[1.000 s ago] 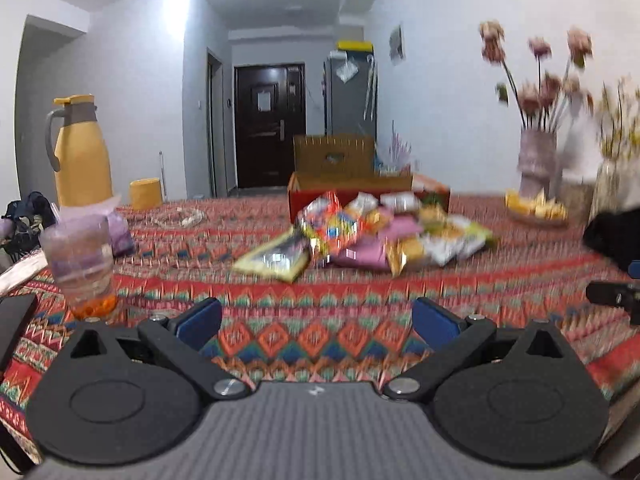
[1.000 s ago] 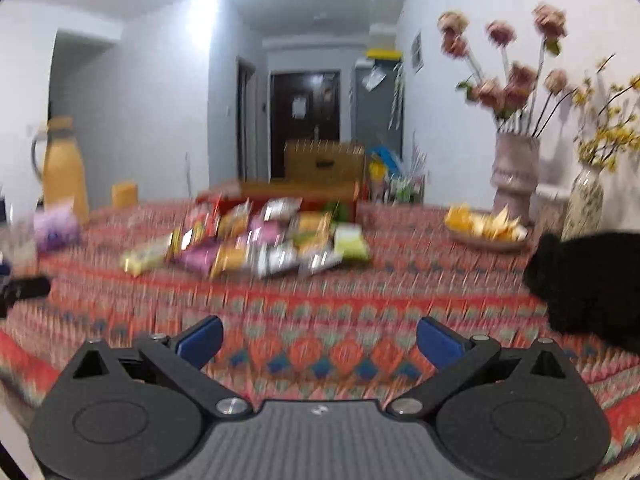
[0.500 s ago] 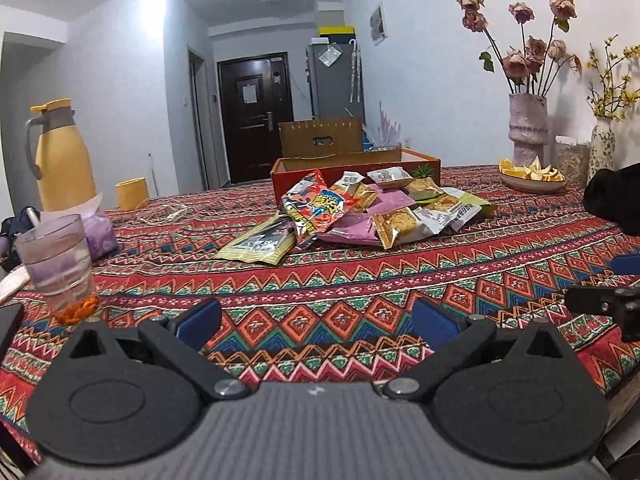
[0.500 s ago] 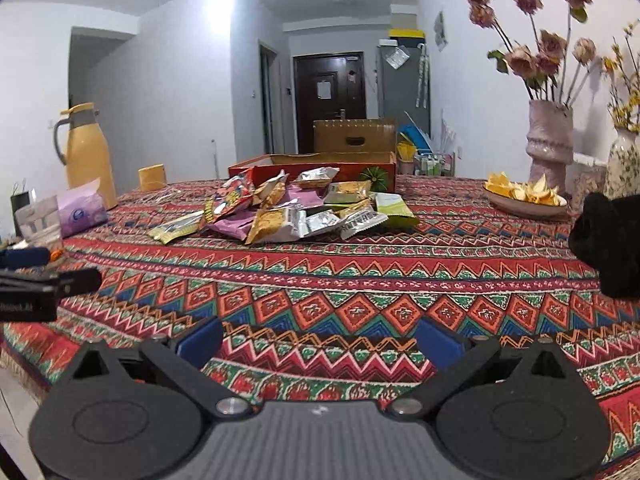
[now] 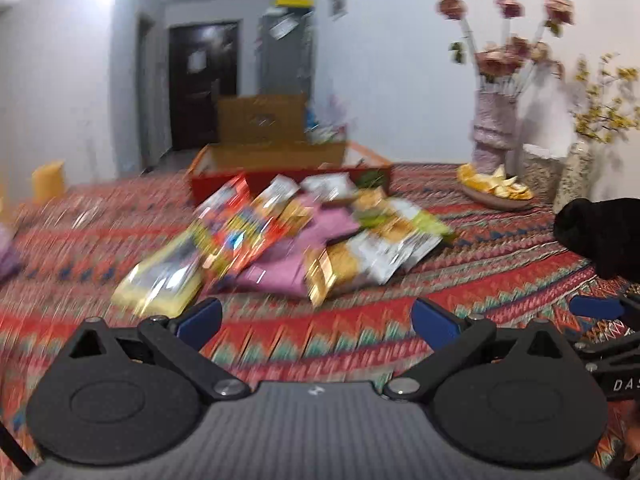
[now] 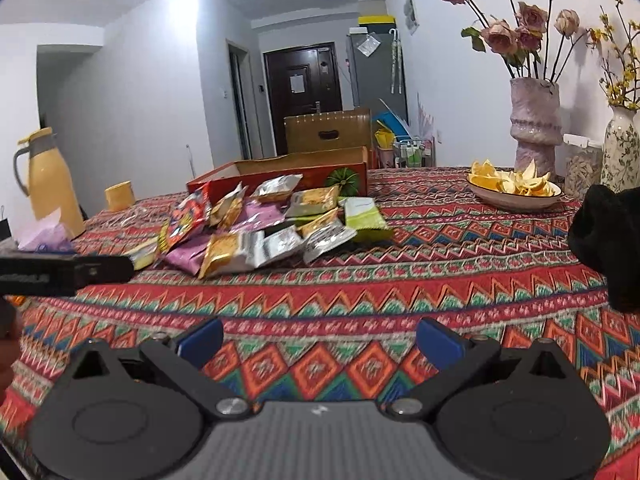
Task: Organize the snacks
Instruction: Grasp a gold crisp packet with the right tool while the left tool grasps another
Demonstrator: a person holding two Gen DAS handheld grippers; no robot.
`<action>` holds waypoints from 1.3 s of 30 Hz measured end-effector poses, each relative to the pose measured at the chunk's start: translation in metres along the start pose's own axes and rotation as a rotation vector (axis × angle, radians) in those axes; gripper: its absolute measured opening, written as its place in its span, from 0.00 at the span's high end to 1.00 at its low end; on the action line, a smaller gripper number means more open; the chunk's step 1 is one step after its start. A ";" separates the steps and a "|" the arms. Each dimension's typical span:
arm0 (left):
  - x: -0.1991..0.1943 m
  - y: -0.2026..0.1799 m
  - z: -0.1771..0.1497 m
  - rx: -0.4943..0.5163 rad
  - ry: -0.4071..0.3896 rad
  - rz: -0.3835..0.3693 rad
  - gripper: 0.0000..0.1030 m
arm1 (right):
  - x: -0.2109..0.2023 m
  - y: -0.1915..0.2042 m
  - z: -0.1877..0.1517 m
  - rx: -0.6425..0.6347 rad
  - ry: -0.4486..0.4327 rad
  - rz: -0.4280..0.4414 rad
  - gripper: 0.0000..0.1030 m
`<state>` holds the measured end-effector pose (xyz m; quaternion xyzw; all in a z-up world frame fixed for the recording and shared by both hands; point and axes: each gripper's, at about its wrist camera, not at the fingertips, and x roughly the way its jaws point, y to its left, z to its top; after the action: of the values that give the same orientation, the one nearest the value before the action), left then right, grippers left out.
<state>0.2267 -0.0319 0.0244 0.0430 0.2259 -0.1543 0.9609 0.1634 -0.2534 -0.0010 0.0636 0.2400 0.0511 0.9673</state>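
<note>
A loose pile of snack packets (image 5: 288, 240) lies on the patterned tablecloth, in front of an open red cardboard box (image 5: 288, 172). The pile (image 6: 256, 224) and the box (image 6: 280, 176) also show in the right wrist view. My left gripper (image 5: 316, 320) is open and empty, just short of the pile's near edge. My right gripper (image 6: 320, 340) is open and empty, farther back from the pile over bare cloth. The left gripper's body (image 6: 60, 272) shows at the left of the right wrist view.
A bowl of orange peel (image 6: 514, 188), a pink vase of roses (image 6: 534, 124) and a patterned vase (image 6: 620, 148) stand at the right. A black object (image 6: 608, 236) lies at the right edge. A yellow jug (image 6: 52, 184) and a yellow cup (image 6: 120, 196) stand at the left.
Both grippers have moved forward toward the snack pile. The left view has swung right and is blurred by motion; the glass and the jug have left its frame.
</note>
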 end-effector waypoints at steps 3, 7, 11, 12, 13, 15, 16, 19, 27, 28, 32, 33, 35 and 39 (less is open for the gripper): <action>0.028 -0.014 0.012 0.167 -0.030 -0.047 0.02 | 0.010 -0.008 0.012 -0.005 -0.004 -0.002 0.00; 0.071 -0.024 0.016 0.335 0.023 -0.119 0.18 | 0.025 -0.017 0.027 -0.023 -0.003 -0.012 0.01; 0.110 -0.027 0.015 0.431 0.064 -0.083 0.25 | 0.042 -0.023 0.042 -0.049 0.008 -0.018 0.02; 0.117 -0.027 0.014 0.445 0.068 -0.068 0.25 | 0.046 -0.024 0.046 -0.059 0.011 -0.018 0.03; 0.122 -0.026 0.013 0.448 0.069 -0.071 0.25 | 0.052 -0.025 0.050 -0.069 0.017 -0.017 0.05; 0.132 -0.021 0.013 0.427 0.076 -0.094 0.25 | 0.062 -0.026 0.058 -0.084 0.027 -0.012 0.09; 0.137 -0.019 0.013 0.410 0.085 -0.104 0.29 | 0.069 -0.027 0.062 -0.093 0.036 -0.006 0.10; 0.143 -0.018 0.010 0.381 0.108 -0.120 0.38 | 0.090 -0.023 0.074 -0.130 0.054 0.002 0.11; 0.130 -0.022 0.018 0.331 0.199 -0.139 0.36 | 0.158 -0.012 0.098 -0.181 0.097 0.009 0.37; 0.126 -0.021 0.019 0.315 0.205 -0.157 0.35 | 0.165 -0.010 0.099 -0.191 0.095 0.005 0.42; 0.117 -0.022 0.020 0.305 0.168 -0.218 0.28 | 0.184 0.000 0.096 -0.252 0.117 -0.004 0.52; 0.121 -0.024 0.018 0.308 0.162 -0.219 0.28 | 0.187 0.001 0.093 -0.263 0.123 -0.001 0.52; 0.129 -0.023 0.016 0.285 0.166 -0.221 0.29 | 0.190 0.004 0.090 -0.275 0.127 0.000 0.52; 0.135 -0.019 0.014 0.228 0.153 -0.298 0.31 | 0.193 0.005 0.088 -0.289 0.122 0.011 0.51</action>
<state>0.3414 -0.0895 -0.0235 0.1292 0.2831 -0.3157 0.8964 0.3742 -0.2320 -0.0116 -0.0783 0.2880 0.0944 0.9498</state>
